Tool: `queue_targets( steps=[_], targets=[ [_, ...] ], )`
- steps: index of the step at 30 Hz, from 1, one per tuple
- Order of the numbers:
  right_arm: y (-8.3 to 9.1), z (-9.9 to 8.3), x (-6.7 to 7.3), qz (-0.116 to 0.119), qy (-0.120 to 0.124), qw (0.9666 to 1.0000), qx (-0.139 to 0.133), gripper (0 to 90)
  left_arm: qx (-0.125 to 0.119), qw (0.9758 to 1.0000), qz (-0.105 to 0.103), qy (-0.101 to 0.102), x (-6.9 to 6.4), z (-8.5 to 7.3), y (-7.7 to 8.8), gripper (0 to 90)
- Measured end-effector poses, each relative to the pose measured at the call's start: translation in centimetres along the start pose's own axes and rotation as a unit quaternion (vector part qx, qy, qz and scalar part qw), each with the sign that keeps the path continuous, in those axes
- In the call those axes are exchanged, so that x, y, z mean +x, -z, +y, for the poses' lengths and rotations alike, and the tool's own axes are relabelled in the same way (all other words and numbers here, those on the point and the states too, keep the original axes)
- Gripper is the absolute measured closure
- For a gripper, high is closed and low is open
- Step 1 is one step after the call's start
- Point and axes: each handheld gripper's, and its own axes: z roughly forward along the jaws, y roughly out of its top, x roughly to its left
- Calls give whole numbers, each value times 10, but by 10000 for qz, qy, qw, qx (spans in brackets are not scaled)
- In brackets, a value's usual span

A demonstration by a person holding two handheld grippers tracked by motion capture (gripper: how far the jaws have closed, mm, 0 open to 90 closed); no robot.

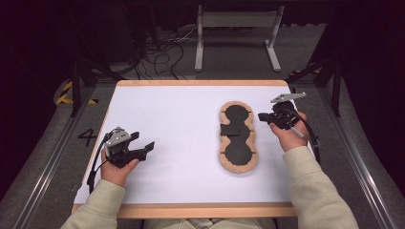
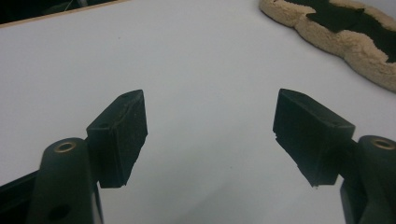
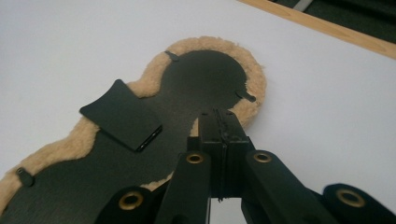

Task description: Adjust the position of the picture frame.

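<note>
Around the peanut-shaped black pad with its tan fleece rim (image 1: 238,137), lying flat on the white table top (image 1: 167,124), I have open surface to pass on every side: a broad bare stretch from its left edge toward my left gripper (image 1: 143,149), a narrower strip on its right where my right gripper (image 1: 261,116) sits just beside the rim with jaws pressed together. What rises from the pad is one stiff black flap (image 3: 122,115) at its waist, lifted at one edge
</note>
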Motion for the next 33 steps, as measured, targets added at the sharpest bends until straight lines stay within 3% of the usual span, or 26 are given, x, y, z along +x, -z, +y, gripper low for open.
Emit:
queue_targets(
  steps=[2,8,9,12,18,33],
  targets=[
    [-5,-1,-2,21,-118,9999,55,900,-13,10000,9,2,-1,0,0,266],
    [-18,0,8,95,44,9998,178,900,30,10000,20,-17,0,-1,-1,266],
    [-20,1,9,147,-56,9997,184,900,38,10000,20,-14,0,-1,0,266],
    [-31,2,2,-85,-225,9989,396,900,49,10000,22,-21,0,-2,-1,266],
    [-49,-2,-9,-309,-346,9966,675,900,72,10000,2,-7,0,-2,-2,266],
    [-76,-8,-27,-571,-557,9914,1038,900,182,9998,74,-6,1,-7,0,265]
  ],
)
